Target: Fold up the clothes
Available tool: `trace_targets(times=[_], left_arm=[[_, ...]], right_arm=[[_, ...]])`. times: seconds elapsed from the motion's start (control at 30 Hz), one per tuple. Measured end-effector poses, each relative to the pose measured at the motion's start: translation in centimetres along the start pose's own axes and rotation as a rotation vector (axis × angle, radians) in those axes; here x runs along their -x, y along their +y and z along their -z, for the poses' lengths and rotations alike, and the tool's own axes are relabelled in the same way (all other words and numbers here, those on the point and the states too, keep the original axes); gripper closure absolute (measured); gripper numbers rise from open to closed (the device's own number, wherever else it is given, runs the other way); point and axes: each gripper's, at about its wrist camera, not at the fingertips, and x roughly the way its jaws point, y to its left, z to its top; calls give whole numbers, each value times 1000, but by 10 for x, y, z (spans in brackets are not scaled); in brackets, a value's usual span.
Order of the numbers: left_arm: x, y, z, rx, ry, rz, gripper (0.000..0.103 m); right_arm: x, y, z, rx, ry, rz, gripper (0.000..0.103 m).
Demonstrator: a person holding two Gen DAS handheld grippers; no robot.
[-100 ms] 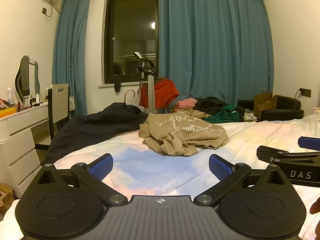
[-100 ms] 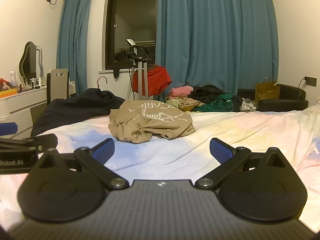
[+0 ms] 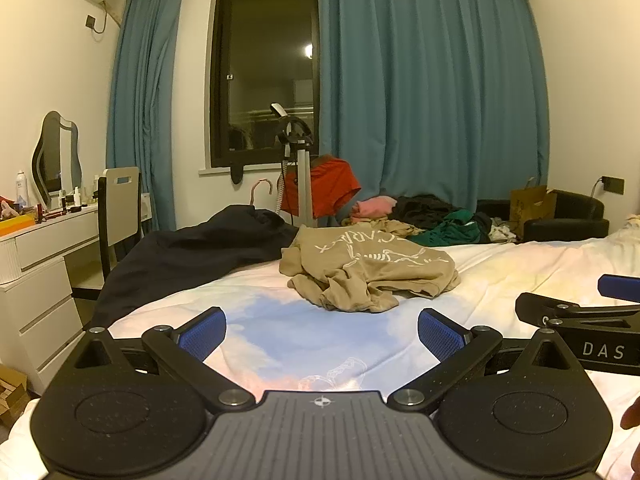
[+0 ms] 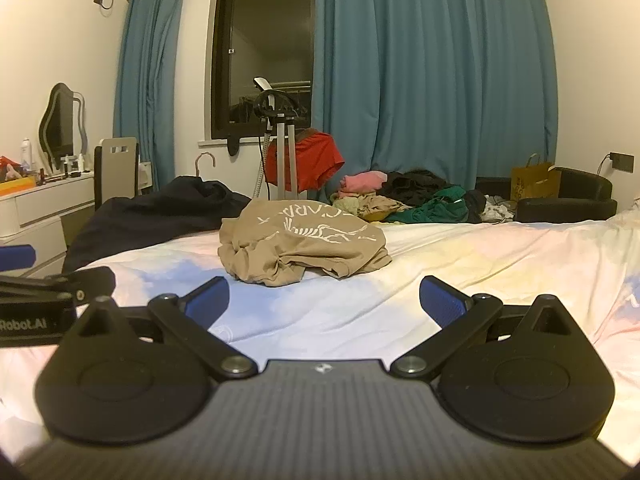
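A crumpled tan T-shirt [image 3: 370, 272] with white print lies bunched in the middle of the bed [image 3: 520, 264]; it also shows in the right wrist view [image 4: 304, 246]. My left gripper [image 3: 322, 332] is open and empty, low over the sheet, short of the shirt. My right gripper [image 4: 324, 304] is open and empty, also short of the shirt. Each gripper shows in the other's view, the right one at the right edge [image 3: 580, 312], the left one at the left edge [image 4: 48, 292].
A dark garment [image 3: 200, 248] lies on the bed's left side. A pile of clothes [image 3: 432, 216] sits at the far edge below the blue curtains [image 3: 432, 100]. A garment steamer stand [image 3: 300, 176], chair [image 3: 120, 200] and white dresser [image 3: 36, 264] stand at left.
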Motion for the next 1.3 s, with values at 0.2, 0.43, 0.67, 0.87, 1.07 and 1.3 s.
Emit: trace_targets(times=[0.2, 0.43, 0.67, 0.87, 1.07, 1.3], left_arm=[[-1, 3, -4, -6, 8, 8, 0], [10, 8, -1, 6, 8, 28, 0], [7, 10, -3, 11, 15, 27, 0], [7, 7, -1, 17, 10, 54, 0], [6, 10, 1, 49, 7, 133, 0], [3, 9, 3, 54, 11, 110, 0]], right_arm=[[1, -3, 1, -13, 12, -3, 0], [-1, -3, 4, -16, 23, 4, 0], [-3, -5, 5, -20, 27, 6, 0], [-2, -5, 4, -27, 29, 24, 0], [-1, -3, 2, -7, 9, 27, 0], [-1, -3, 0, -19, 22, 11, 0]])
